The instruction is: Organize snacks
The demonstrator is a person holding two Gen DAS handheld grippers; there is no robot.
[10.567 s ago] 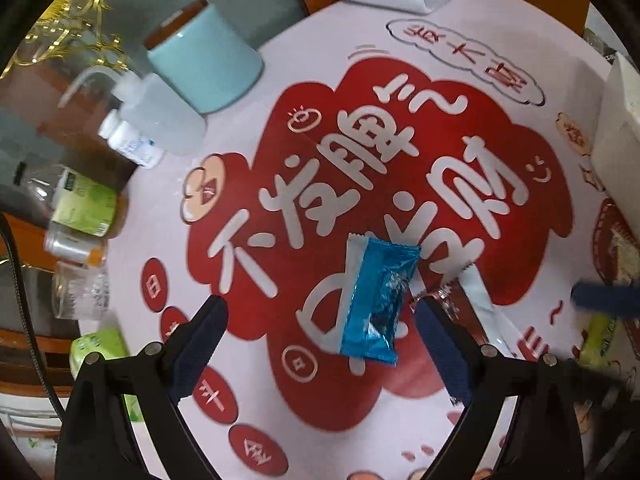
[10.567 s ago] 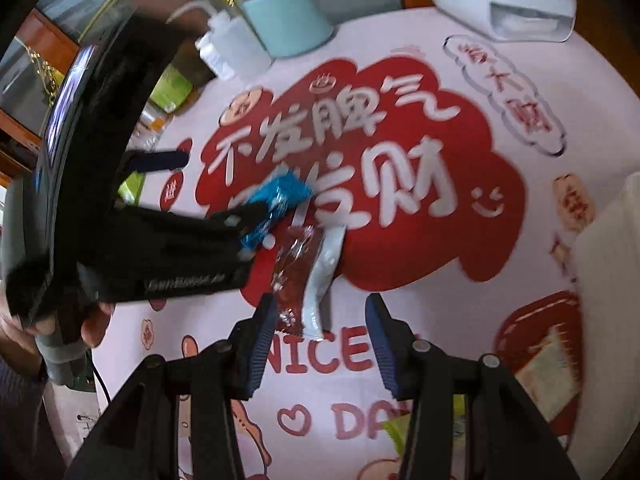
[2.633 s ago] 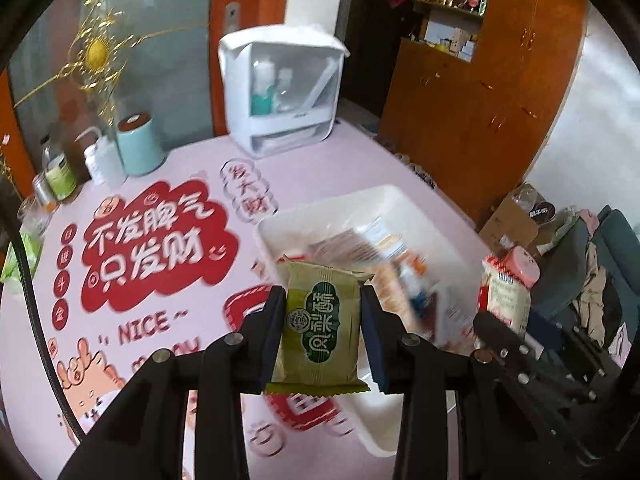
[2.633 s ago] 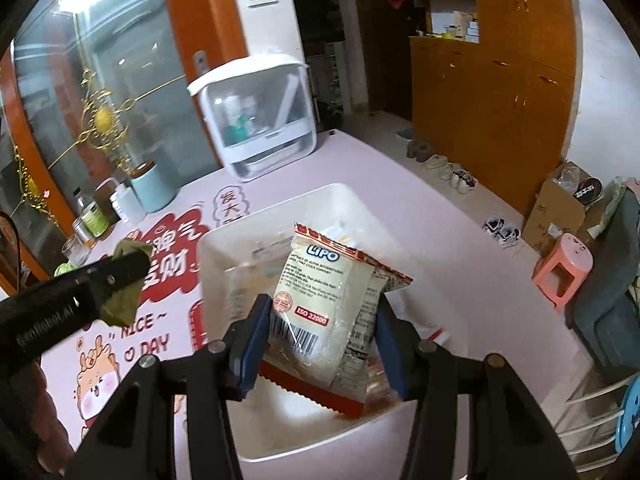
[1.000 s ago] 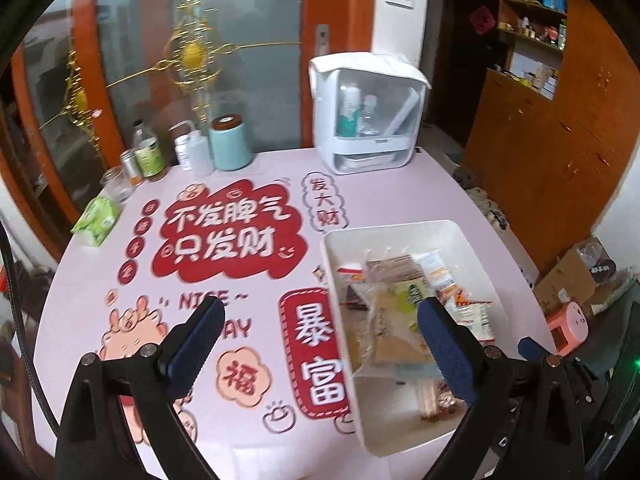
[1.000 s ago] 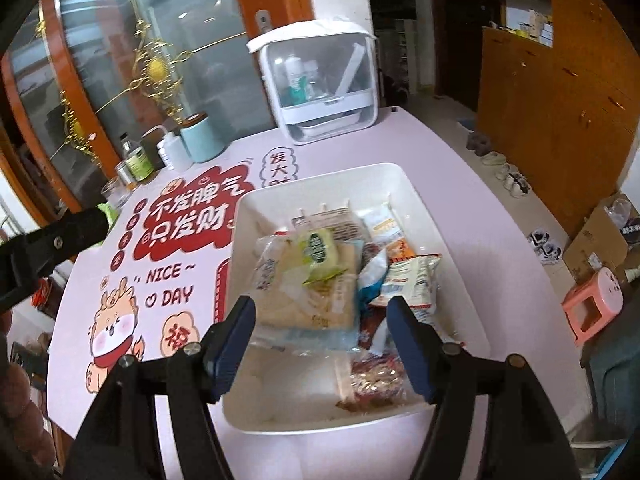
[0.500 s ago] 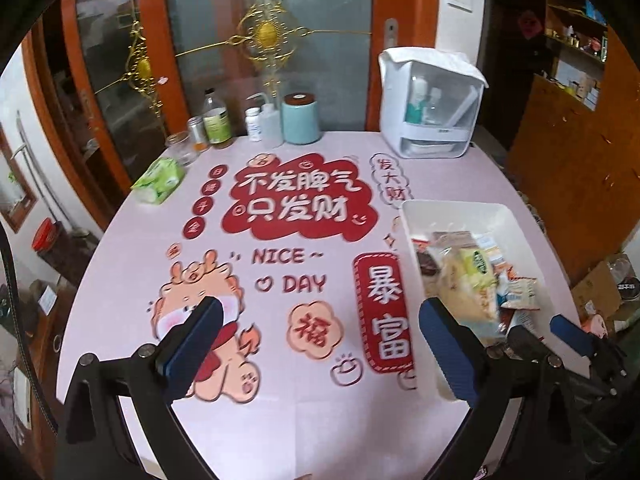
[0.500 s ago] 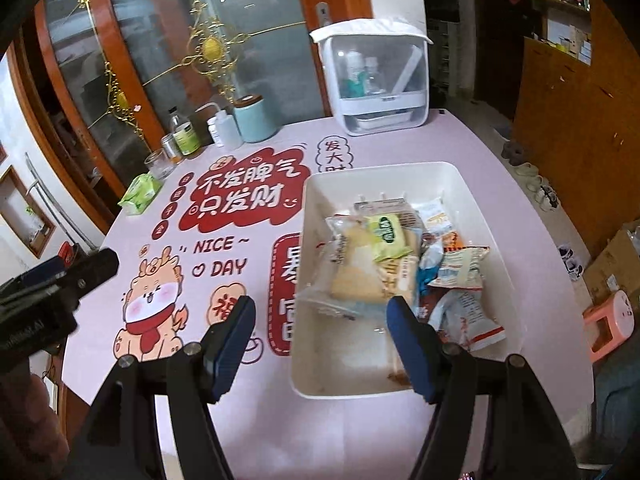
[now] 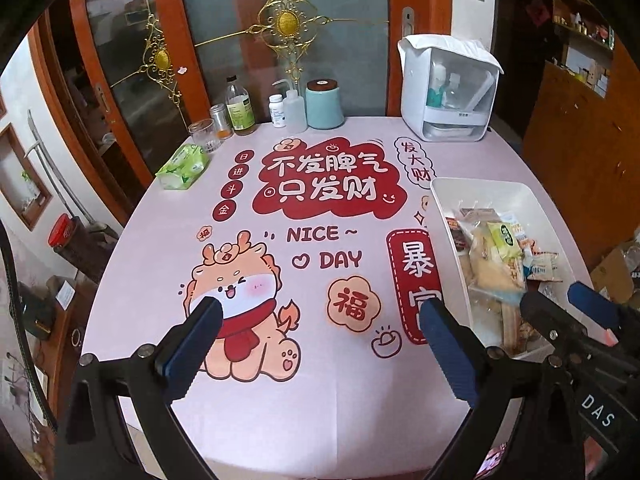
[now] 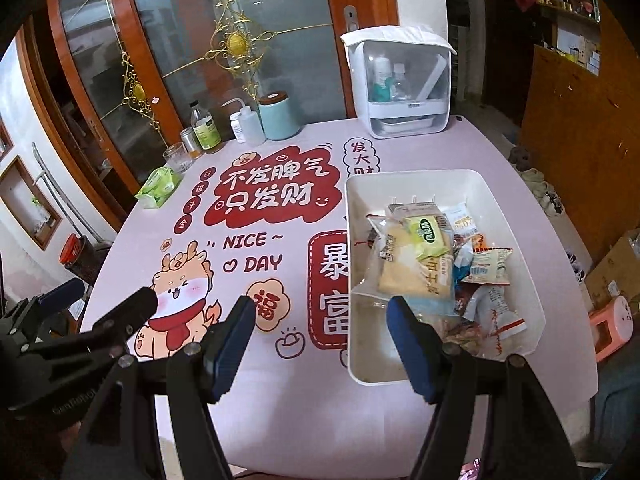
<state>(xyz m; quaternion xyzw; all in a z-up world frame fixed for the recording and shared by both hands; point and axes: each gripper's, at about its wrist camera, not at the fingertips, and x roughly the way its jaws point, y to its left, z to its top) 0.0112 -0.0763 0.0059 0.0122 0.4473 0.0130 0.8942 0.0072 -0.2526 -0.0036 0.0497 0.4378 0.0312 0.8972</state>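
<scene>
Across the frame's middle the worktop (image 10: 280,380) shows no loose snacks; at right, the white bin (image 10: 532,320) holds the snacks (image 10: 424,256), so sorting looks finished. Left gripper (image 9: 320,344) and right gripper (image 10: 320,340) hover, fingers apart, empty.

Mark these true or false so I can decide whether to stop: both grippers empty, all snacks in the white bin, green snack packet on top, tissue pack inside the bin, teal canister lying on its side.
1. The left gripper and right gripper are both open and empty. True.
2. The snacks lie inside the white bin. True; none shows on the tablecloth.
3. The green snack packet lies on top of the pile. True.
4. The green tissue pack is in the bin. False; it lies on the table's far left edge.
5. The teal canister lies on its side. False; it stands upright.
</scene>
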